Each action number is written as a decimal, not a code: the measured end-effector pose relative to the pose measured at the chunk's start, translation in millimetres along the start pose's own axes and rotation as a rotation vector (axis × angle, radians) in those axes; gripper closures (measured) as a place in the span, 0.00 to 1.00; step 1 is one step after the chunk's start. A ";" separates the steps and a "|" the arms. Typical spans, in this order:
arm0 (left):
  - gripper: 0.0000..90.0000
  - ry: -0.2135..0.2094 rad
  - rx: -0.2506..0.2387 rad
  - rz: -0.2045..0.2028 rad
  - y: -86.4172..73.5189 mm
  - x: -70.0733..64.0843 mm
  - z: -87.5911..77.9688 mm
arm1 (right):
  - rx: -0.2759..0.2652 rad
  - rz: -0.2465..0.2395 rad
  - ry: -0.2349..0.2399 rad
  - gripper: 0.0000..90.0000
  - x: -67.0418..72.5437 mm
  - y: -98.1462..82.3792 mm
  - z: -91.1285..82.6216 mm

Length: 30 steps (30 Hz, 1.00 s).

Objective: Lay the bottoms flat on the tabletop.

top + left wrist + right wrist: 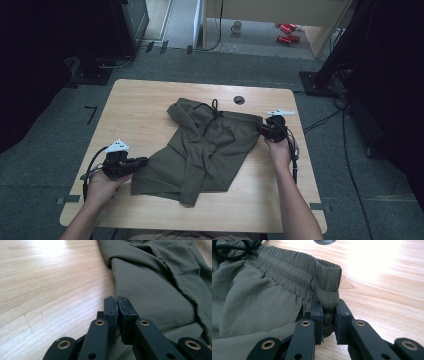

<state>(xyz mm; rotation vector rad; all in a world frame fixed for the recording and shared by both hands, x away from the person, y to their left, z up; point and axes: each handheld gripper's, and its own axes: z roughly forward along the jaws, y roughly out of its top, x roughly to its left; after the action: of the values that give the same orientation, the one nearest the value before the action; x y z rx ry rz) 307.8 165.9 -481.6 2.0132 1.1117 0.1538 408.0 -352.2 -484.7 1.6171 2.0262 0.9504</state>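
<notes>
Olive-green shorts (210,150) lie crumpled on the wooden table (145,110), waistband toward the far side, with a black drawstring (212,112) on top. My right gripper (261,130) is at the waistband's right end. In the right gripper view the jaws (328,305) are shut on the elastic waistband of the shorts (262,302), and the fabric bunches up between the pads. My left gripper (142,161) lies low at the near left leg hem. Its jaws (117,300) stand almost together with no cloth seen between them, and the shorts (155,290) spread just beyond and to their right.
A round cable hole (239,99) sits in the table behind the waistband. Bare wood lies left of the shorts and along the near edge. On the floor beyond stand a mug (236,26) and red cans (287,32). Dark equipment stands flank both sides.
</notes>
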 end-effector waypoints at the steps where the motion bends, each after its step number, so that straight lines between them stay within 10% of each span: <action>1: 0.93 0.007 0.000 0.000 -0.6 1.0 -0.6 | 0.000 0.000 0.000 0.88 0.0 0.0 0.0; 7: 0.79 -0.013 -0.044 0.014 3.9 -5.6 -4.2 | -0.064 0.017 0.041 0.70 1.7 -2.4 -12.9; 30: 0.55 -0.094 -0.063 0.105 18.3 -44.8 19.3 | -0.112 -0.098 0.135 0.63 51.7 -42.2 -39.3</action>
<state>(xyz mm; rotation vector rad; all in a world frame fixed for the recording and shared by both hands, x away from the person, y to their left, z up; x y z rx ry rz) 301.5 115.6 -469.9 2.0027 0.9319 0.1444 338.6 -318.0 -480.9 1.4173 2.0785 1.1423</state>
